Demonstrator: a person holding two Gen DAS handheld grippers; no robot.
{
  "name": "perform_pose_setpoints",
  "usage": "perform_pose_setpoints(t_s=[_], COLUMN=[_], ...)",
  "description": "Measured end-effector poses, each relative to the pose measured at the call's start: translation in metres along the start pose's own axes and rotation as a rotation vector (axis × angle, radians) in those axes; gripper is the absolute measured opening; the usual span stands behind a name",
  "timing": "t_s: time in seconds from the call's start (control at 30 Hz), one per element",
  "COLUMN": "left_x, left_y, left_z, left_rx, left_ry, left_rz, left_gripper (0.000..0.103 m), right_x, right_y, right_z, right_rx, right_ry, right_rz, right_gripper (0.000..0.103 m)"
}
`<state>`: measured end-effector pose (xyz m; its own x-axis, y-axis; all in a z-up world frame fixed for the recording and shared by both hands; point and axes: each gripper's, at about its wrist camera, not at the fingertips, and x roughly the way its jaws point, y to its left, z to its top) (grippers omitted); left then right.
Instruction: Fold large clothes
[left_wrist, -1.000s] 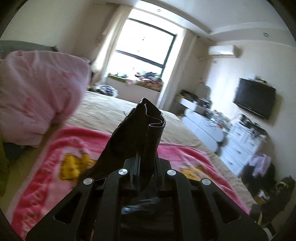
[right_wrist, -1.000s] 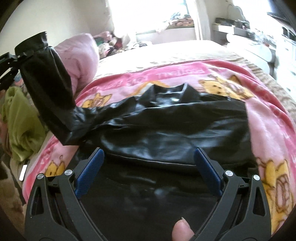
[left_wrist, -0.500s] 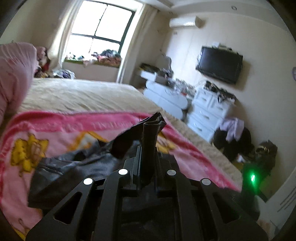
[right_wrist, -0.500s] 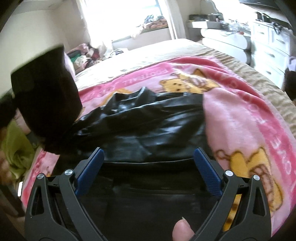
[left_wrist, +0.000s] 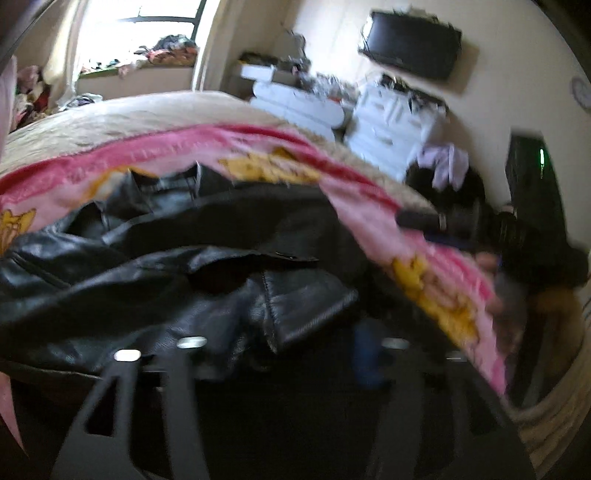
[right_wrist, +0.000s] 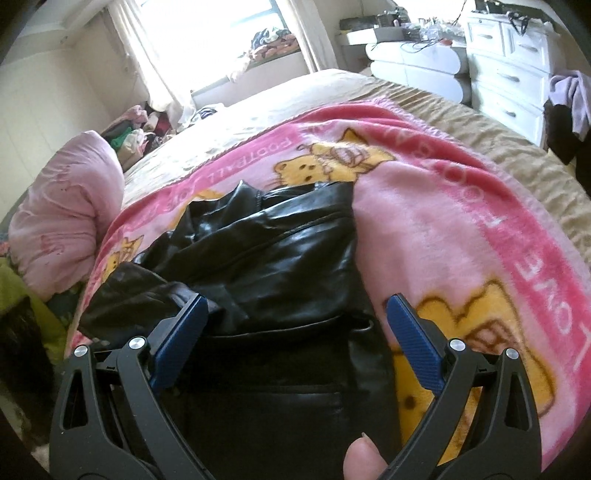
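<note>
One second ago the left gripper (left_wrist: 280, 343) held the sleeve (left_wrist: 295, 314) of the black jacket (right_wrist: 280, 251) high in the air; now it is low over the jacket, its jaws are opening, and the sleeve lies on the jacket's body just in front of them, no longer pinched. The right gripper (right_wrist: 293, 325) is spread wide as before, with nothing pressed between its blue pads (right_wrist: 413, 339).

The left view is blurred, but it alone shows the television (left_wrist: 410, 44) on the wall. The right view alone shows the pink pillow (right_wrist: 66, 221) and a thumb (right_wrist: 364, 458) at the lower edge.

The jacket lies on the pink blanket (right_wrist: 461, 229) on the bed (right_wrist: 280, 96), and its lower part is directly under both grippers.
</note>
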<state>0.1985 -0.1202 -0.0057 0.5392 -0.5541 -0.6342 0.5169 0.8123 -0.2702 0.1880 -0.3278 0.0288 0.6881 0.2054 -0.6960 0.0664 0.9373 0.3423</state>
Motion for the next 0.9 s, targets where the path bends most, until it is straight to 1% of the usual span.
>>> perform_pose_setpoints(t_s=[0.03,0.07,0.1,0.17,0.2,0.3,0.33,0.4,0.47,0.5,0.53,0.57,0.6,0.63,0.67,0.7,0.77,0.8,0.87,0.9], left_x=[0.001,0.003,0.004,0.002,0.000,-0.014,-0.023,-0.040,-0.063,-0.073,-0.089,-0.098,-0.108,-0.122,-0.133,-0.142,-0.160,-0.165,-0.171,-0.171], left_y=[-0.001,-0.001,-0.002,-0.002,0.000,0.009,0.017,0.036,0.062,0.074,0.093,0.103,0.117,0.135,0.150,0.160,0.183,0.193,0.208,0.215], left_z=[-0.005,-0.009,-0.011,-0.018,-0.021,-0.025,-0.026,-0.023,-0.017,-0.014,-0.009,-0.005,-0.001,0.003,0.006,0.009,0.016,0.021,0.028,0.032], left_rx=[0.009,0.020,0.028,0.049,0.051,0.037,0.026,-0.016,-0.062,-0.075,-0.092,-0.105,-0.128,-0.163,-0.194,-0.217,-0.275,-0.293,-0.324,-0.342], left_ry=[0.008,0.024,0.039,0.063,0.071,0.082,0.071,0.050,0.003,-0.019,-0.051,-0.065,-0.082,-0.103,-0.122,-0.135,-0.161,-0.169,-0.177,-0.182], left_rz=[-0.012,-0.015,-0.012,-0.011,-0.016,-0.013,0.001,0.038,0.074,0.104,0.157,0.190,0.231,0.271,0.295,0.315,0.364,0.384,0.421,0.434], left_gripper=[0.070,0.077,0.086,0.091,0.093,0.095,0.095,0.096,0.097,0.097,0.097,0.098,0.098,0.098,0.098,0.098,0.098,0.098,0.098,0.098], right_x=[0.003,0.006,0.010,0.023,0.027,0.048,0.056,0.068,0.080,0.084,0.086,0.089,0.089,0.086,0.082,0.072,0.059,0.048,0.036,0.027], right_y=[0.002,0.003,0.006,0.011,0.013,0.024,0.029,0.036,0.045,0.050,0.054,0.059,0.065,0.069,0.075,0.085,0.094,0.100,0.106,0.110], right_z=[0.000,-0.001,-0.003,-0.006,-0.008,-0.019,-0.025,-0.035,-0.045,-0.050,-0.053,-0.055,-0.058,-0.057,-0.055,-0.050,-0.038,-0.027,-0.010,0.001], right_rx=[0.001,0.002,0.006,0.022,0.028,0.054,0.067,0.085,0.094,0.091,0.092,0.090,0.084,0.078,0.057,0.006,-0.046,-0.069,-0.112,-0.149], right_ry=[0.011,0.020,0.037,0.087,0.103,0.206,0.244,0.291,0.335,0.345,0.351,0.357,0.351,0.334,0.313,0.266,0.210,0.171,0.128,0.090], right_rz=[0.010,0.019,0.037,0.077,0.088,0.145,0.175,0.201,0.201,0.204,0.212,0.220,0.238,0.256,0.269,0.270,0.270,0.273,0.279,0.262], right_gripper=[0.092,0.092,0.092,0.091,0.088,0.077,0.076,0.076,0.072,0.064,0.044,0.029,0.014,0.004,0.003,0.003,0.002,0.002,0.002,0.002])
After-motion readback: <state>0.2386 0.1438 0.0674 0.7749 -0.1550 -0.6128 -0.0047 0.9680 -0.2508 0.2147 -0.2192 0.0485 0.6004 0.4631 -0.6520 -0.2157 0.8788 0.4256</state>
